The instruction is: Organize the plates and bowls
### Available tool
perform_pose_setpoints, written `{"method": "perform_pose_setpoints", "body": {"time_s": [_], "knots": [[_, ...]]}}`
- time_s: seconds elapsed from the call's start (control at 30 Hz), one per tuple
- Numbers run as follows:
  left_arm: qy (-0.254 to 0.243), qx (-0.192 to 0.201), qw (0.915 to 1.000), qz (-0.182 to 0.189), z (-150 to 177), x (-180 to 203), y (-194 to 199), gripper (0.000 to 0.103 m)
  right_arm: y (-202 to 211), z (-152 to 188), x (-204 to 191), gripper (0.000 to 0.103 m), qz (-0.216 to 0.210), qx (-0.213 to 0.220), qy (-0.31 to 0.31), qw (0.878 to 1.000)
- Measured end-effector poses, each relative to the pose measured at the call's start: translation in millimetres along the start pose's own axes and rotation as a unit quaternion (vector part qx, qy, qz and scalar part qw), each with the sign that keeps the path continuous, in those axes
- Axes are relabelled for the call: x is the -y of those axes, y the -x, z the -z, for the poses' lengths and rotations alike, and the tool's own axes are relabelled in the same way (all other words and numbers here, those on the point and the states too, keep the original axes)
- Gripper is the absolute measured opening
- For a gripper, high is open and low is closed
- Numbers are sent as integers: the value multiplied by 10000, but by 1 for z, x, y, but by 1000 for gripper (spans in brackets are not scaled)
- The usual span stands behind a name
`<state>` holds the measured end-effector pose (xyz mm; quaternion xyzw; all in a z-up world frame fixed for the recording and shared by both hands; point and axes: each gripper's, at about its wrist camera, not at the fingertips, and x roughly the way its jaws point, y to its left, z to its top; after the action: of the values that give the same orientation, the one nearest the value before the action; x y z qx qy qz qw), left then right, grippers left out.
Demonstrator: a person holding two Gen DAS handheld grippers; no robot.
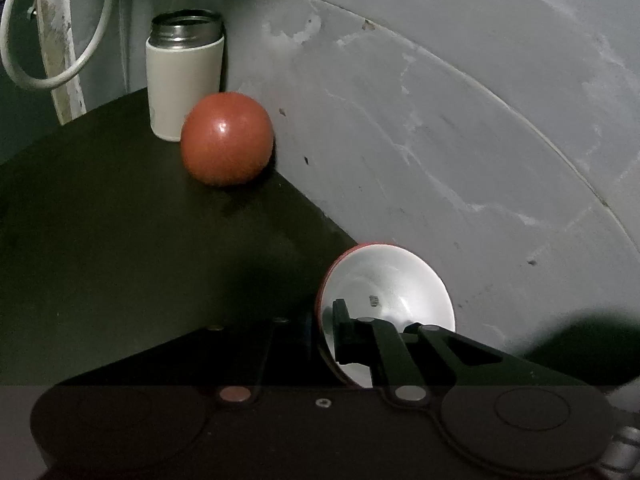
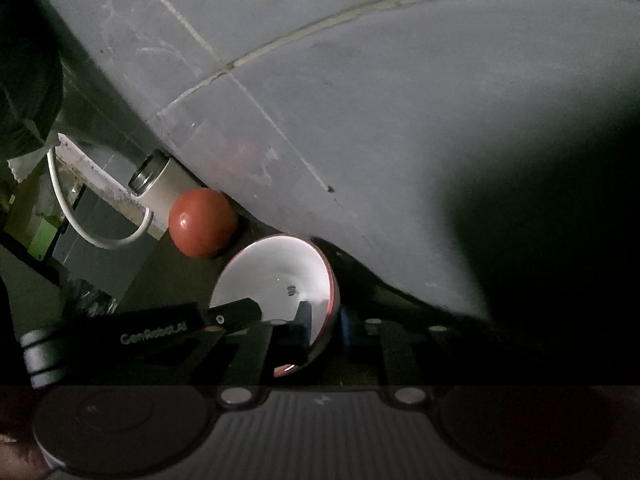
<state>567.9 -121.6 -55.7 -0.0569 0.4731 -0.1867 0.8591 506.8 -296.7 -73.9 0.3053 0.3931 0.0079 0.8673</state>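
**Two hand-held grippers pinch one bowl by its rim**

A bowl (image 1: 394, 286), white inside and red outside, sits on the dark desk (image 1: 120, 220) close to the grey tiled wall (image 1: 440, 120). In the left wrist view it is low down, at about 5 o'clock from the middle. It looks tipped toward the camera, so its white inside shows.

The left hand-held gripper (image 1: 320, 332) has its fingers pressed together on the bowl's rim. One finger (image 1: 344, 328) is inside the bowl. The other is outside and hard to see in the dark.

In the right wrist view, the right hand-held gripper (image 2: 326, 320) pinches the rim on the other side. One dark finger (image 2: 298, 328) lies inside the bowl, and a blue pad (image 2: 346, 326) sits just outside it. The left hand-held gripper (image 2: 236, 314) reaches into the same bowl from 9 o'clock.

A second red bowl (image 1: 227, 139) lies upside down on the desk, at about 11 o'clock from the held bowl. It is near the wall. Just behind it stands a white jar (image 1: 185, 76) with a shiny metal top. A white cable (image 1: 60, 40) loops at 10 o'clock, off the desk.
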Motion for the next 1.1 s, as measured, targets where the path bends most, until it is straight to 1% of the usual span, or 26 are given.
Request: {"method": "perform_pose_setpoints", "body": {"time_s": [0.23,0.43,0.63,0.87,1.1], "knots": [[48,235,9997,59,22,6,26,9,20,6,1,15,-100,-22,136,9999],[84,360,9992,134,48,15,47,8,45,12,10,15,-441,-143,317,9984],[154,436,9987,215,69,20,72,8,70,29,9,15,-409,-156,449,9980],[230,535,9978,322,98,25,106,8,107,51,4,15,-371,-54,520,9979],[130,558,9974,446,125,33,133,8,145,73,2,15,-319,87,509,9982]]}}
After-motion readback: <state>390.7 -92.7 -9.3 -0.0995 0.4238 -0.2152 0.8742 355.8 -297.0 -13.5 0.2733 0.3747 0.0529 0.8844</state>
